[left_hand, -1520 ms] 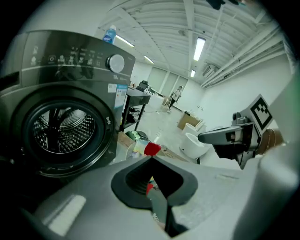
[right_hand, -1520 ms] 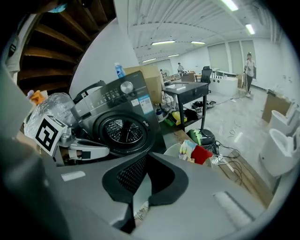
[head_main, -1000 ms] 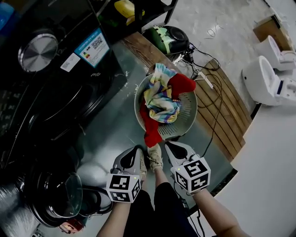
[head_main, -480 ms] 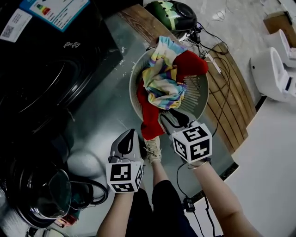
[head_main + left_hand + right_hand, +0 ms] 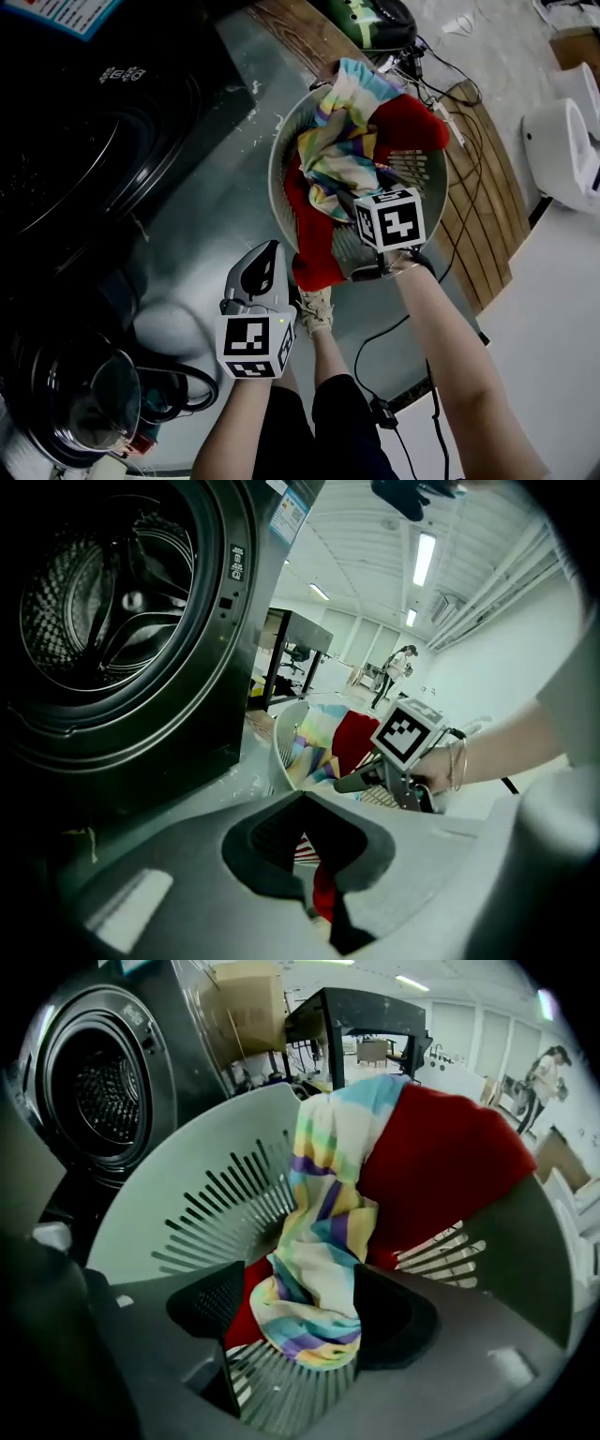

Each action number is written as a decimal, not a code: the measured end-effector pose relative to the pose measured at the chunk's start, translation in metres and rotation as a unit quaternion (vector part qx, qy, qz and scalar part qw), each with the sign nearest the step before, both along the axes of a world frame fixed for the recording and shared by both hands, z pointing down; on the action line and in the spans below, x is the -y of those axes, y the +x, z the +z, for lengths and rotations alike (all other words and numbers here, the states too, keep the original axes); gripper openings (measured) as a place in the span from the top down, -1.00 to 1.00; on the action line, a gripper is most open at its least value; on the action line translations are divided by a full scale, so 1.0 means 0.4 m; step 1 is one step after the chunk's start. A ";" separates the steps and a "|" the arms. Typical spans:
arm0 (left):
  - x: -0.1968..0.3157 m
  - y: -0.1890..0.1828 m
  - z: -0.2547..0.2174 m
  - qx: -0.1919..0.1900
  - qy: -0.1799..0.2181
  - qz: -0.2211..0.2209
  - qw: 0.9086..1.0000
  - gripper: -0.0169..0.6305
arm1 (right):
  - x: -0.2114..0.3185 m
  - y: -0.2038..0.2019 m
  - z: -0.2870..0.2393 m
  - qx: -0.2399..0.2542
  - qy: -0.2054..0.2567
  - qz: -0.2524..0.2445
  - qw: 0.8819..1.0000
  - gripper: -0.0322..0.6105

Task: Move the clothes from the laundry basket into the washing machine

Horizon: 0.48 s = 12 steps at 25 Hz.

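Striped cloth (image 5: 319,1241): pastel yellow, purple, teal. Garment (image 5: 441,1166) red. Basket (image 5: 159,1194) seemingly pale grey.

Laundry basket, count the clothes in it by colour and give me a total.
Striped cloth: 1
Red cloth: 1, if the red parts on either side of the striped one are the same piece
Total: 2
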<state>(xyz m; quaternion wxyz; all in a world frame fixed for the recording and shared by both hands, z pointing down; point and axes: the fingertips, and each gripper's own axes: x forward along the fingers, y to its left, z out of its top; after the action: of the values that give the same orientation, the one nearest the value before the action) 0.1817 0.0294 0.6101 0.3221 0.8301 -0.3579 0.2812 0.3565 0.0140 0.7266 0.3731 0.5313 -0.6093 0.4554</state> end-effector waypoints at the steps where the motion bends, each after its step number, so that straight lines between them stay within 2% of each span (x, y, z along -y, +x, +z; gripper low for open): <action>1: 0.006 0.002 0.006 -0.001 0.003 0.001 1.000 0.94 | 0.002 0.015 0.026 -0.011 -0.006 0.001 1.000 -0.30; 5: 0.028 0.001 0.028 -0.004 0.007 -0.004 1.000 0.94 | 0.002 0.078 0.125 -0.047 -0.044 0.010 0.998 -0.58; 8: 0.038 -0.002 0.035 -0.009 0.013 -0.008 1.000 0.94 | -0.017 0.104 0.190 -0.055 -0.077 0.011 0.995 -0.59; 9: 0.041 -0.001 0.038 -0.011 0.014 -0.008 1.000 0.94 | -0.027 0.109 0.207 -0.054 -0.087 0.017 0.995 -0.52; 12: 0.047 -0.001 0.044 -0.016 0.017 -0.007 1.000 0.94 | -0.048 0.108 0.222 -0.039 -0.109 0.043 0.992 0.33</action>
<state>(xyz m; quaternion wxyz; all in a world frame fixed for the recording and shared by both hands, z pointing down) 0.1815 0.0107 0.6278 0.3160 0.8373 -0.3628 0.2597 0.3995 0.0330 0.8155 0.4323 0.5306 -0.5177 0.5135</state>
